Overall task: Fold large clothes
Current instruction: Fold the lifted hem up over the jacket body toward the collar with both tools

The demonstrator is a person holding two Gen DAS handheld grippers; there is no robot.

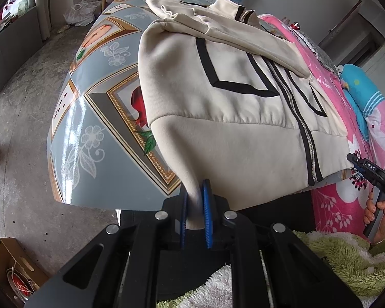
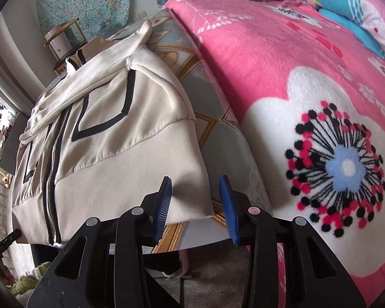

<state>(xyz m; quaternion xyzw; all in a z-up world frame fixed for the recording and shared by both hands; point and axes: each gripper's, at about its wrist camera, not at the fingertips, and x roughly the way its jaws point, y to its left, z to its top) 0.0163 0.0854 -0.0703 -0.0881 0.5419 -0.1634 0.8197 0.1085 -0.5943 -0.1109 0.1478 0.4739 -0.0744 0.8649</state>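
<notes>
1. Jacket (image 1: 218, 97) lies zipped, front up, on the table (image 1: 102, 154).
2. Left gripper (image 1: 196, 197) pinches the jacket's near hem corner.
3. Right gripper (image 2: 196, 192): fingers spread, at the other hem corner, at the table edge.

A cream zip-up jacket (image 1: 231, 102) with black trim is being spread front-up, sleeves folded across it, its 7 o'clock hem corner being pulled taut.
</notes>
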